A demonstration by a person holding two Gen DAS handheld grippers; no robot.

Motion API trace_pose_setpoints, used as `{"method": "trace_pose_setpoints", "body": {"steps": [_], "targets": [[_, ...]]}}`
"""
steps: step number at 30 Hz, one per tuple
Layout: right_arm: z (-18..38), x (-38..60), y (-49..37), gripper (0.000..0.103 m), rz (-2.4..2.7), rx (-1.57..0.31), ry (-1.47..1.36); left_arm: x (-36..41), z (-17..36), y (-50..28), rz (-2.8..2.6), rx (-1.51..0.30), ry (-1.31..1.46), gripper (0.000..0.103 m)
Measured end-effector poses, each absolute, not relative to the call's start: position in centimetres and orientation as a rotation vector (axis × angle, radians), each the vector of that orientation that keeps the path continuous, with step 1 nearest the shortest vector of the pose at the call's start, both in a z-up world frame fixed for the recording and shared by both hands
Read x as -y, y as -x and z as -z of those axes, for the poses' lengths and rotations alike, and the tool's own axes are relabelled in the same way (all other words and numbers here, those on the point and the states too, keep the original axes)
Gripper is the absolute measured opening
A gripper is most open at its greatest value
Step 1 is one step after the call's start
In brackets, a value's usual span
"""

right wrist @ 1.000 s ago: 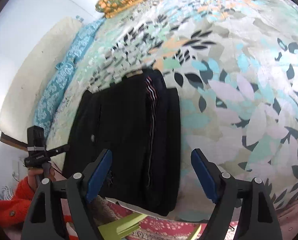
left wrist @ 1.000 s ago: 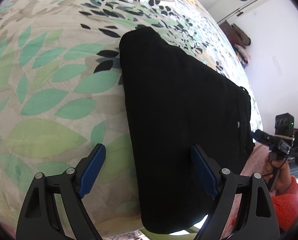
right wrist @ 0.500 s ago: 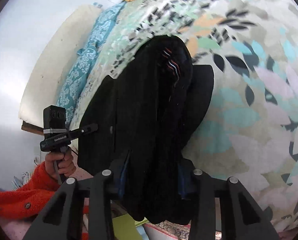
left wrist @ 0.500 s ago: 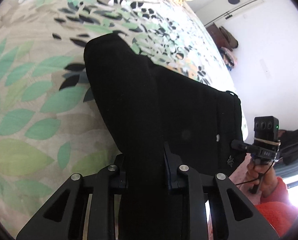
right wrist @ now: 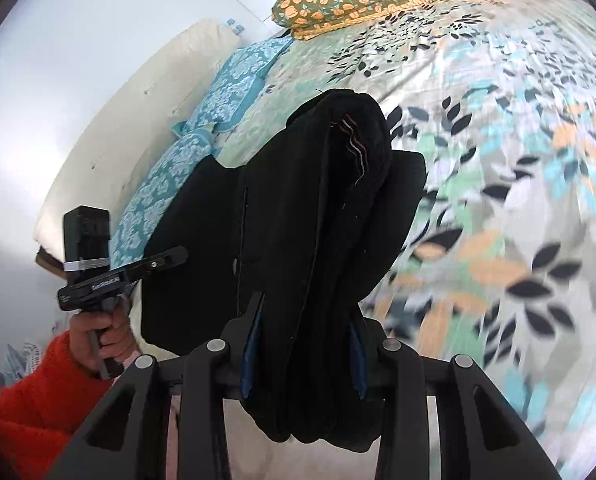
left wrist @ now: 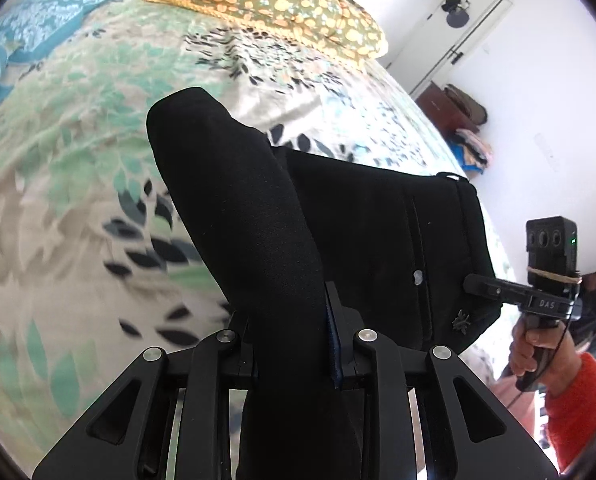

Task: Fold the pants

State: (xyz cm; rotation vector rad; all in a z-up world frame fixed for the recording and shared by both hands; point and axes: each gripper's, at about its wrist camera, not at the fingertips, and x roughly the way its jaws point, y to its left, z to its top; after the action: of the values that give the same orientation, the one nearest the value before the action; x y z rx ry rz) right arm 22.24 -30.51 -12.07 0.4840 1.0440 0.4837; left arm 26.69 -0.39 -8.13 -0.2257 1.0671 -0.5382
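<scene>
Right now, a person stands at the edge of a bed (left wrist: 58, 160) covered in a leaf-print sheet, holding a two-finger tool in each hand. Black pants (left wrist: 369, 240) lie folded on the sheet near the bed's edge, and both tools have hold of them.

From the left wrist view, the left tool (left wrist: 292, 344) is clamped narrowly on a thick fold of the black cloth, which rises between its fingers (left wrist: 333, 344) and arches away in a raised hump above the sheet. Beyond that hump the rest of the pants lies flat, with a small pale button and a small emblem showing near the waistband. At the right edge of this view, a hand (left wrist: 531, 344) in an orange sleeve grips the handle of the right tool, whose front end touches or overlaps the pants' edge.

From the right wrist view, the right tool (right wrist: 303, 348) is closed on a bulkier bunch of the pants (right wrist: 298, 220), with blue pads pressing on both sides. A thin striped trim shows near the top of that raised fold. The other hand (right wrist: 106, 328), also in an orange sleeve, holds the left tool at the left.

An orange-flowered pillow (left wrist: 266, 4) and a blue-patterned one (left wrist: 50, 12) sit at the head of the bed.
</scene>
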Motion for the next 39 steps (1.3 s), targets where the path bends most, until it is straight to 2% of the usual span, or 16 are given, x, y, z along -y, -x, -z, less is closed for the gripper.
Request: {"method": "trace_pose_setpoints", "body": {"steps": [3,5,8,9,10,11,14,19,28,39], "targets": [[15.0,30.3,-24.3,0.041,-0.407,-1.108,-0.47,1.1,11.4,-28.0,0.471,-1.111,0.152,0.03],[16.9,30.3,-24.3,0.052,-0.295,-1.167,-0.406,1.5,14.2,-27.8,0.352,-1.168,0.044,0.054],[16.9,31.7,-21.4,0.071,-0.25,-1.116,-0.497,0.5,14.6,-25.1,0.285,-1.119,-0.009,0.069],[16.2,32.0,-20.0,0.084,-0.223,-1.089,-0.498,0.0,13.8,-23.7,0.289,-1.092,-0.011,0.074],[15.5,32.1,-18.6,0.097,-0.202,-1.06,-0.487,-0.3,13.2,-22.7,0.278,-1.064,-0.036,0.086],[14.7,32.0,-17.2,0.102,-0.189,-1.034,-0.472,-0.4,12.4,-21.5,0.258,-1.028,-0.074,0.095],[12.8,30.4,-13.7,0.103,-0.107,-1.005,-0.375,0.1,10.2,-17.5,0.211,-0.893,-0.224,0.1],[10.6,26.3,-10.0,0.103,0.13,-0.955,-0.106,1.7,10.2,-14.2,0.107,-0.886,-0.343,0.101],[8.0,22.5,-7.3,0.103,0.208,-0.907,0.074,2.6,7.8,-10.6,0.009,-0.817,-0.326,0.101],[4.7,20.9,-6.3,0.103,0.254,-0.825,0.137,1.7,4.1,-9.8,-0.03,-0.751,-0.216,0.101]]}}
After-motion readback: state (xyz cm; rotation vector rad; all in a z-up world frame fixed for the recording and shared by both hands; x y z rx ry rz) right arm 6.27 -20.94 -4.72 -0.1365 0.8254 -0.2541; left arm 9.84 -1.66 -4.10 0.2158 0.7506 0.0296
